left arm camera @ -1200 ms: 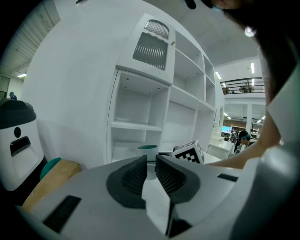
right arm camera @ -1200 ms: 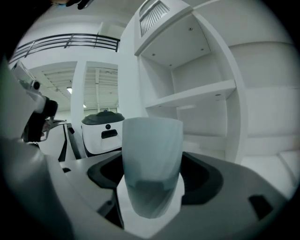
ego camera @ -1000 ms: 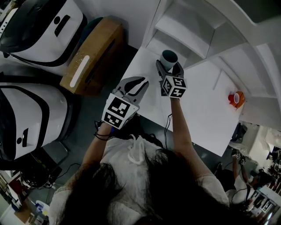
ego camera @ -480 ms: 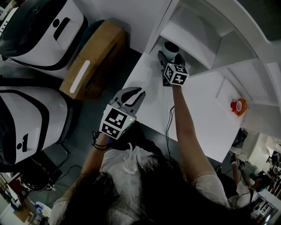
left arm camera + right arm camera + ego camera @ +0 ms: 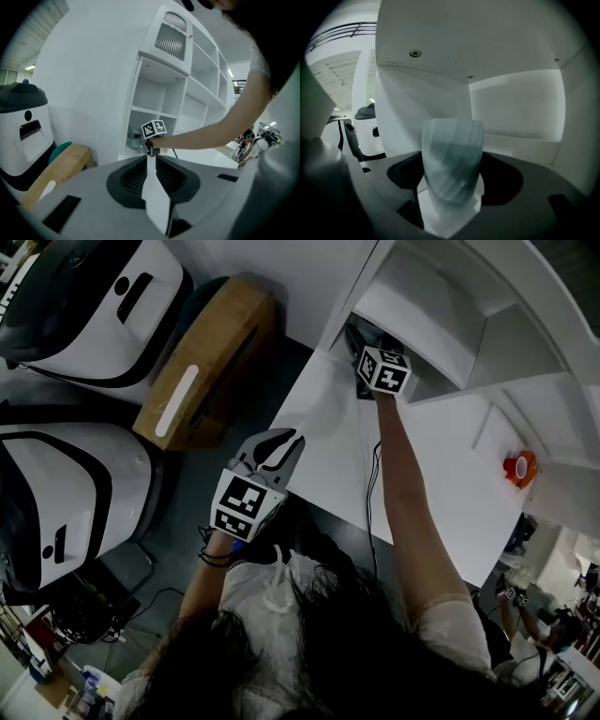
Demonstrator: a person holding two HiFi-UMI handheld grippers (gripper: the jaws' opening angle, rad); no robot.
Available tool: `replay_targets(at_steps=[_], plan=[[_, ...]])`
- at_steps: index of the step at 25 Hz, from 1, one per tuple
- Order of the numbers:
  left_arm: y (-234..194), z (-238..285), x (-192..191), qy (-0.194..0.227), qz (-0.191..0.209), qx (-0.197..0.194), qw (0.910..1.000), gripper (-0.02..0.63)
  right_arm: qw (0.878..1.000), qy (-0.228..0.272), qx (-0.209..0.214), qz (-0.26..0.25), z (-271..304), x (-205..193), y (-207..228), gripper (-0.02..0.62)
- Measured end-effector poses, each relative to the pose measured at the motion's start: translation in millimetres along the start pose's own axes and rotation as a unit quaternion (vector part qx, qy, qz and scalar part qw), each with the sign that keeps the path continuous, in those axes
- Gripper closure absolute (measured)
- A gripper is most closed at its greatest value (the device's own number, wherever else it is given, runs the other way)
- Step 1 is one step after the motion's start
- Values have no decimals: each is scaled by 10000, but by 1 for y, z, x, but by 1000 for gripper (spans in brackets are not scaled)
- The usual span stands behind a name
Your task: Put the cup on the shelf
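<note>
A pale blue-grey faceted cup [image 5: 452, 161] stands upright between the jaws of my right gripper [image 5: 452, 190], which is shut on it. In the right gripper view the cup is inside a white shelf compartment, with the compartment's ceiling and back wall around it. Whether it rests on the board I cannot tell. In the head view my right gripper [image 5: 367, 341] reaches into the lowest left compartment of the white shelf unit [image 5: 427, 310], and the shelf board hides the cup. My left gripper [image 5: 284, 440] hangs over the table's near left edge, shut and holding nothing.
The white table [image 5: 450, 465] runs rightward below the shelves, with an orange cup [image 5: 521, 467] at its far right. On the floor at left are a cardboard box [image 5: 202, 376] and two large white machines [image 5: 89, 296] [image 5: 56, 493].
My right gripper has carried the cup forward from above the table's far corner into the lowest shelf compartment. The left gripper has hardly moved.
</note>
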State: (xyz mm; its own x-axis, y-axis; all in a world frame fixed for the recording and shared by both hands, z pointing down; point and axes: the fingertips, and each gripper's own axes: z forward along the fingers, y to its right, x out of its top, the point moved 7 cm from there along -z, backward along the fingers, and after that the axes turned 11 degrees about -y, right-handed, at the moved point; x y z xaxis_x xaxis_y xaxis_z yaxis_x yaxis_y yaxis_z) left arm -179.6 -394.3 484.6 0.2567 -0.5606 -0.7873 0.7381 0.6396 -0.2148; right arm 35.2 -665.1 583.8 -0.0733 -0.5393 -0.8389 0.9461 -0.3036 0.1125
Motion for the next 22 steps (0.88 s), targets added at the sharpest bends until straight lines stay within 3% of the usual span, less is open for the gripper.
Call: replay_targets(at_steps=[22], plan=[[2, -4, -18, -36, -393, 28, 9992, 539, 9975, -434, 82, -546, -14, -24, -2, 241]])
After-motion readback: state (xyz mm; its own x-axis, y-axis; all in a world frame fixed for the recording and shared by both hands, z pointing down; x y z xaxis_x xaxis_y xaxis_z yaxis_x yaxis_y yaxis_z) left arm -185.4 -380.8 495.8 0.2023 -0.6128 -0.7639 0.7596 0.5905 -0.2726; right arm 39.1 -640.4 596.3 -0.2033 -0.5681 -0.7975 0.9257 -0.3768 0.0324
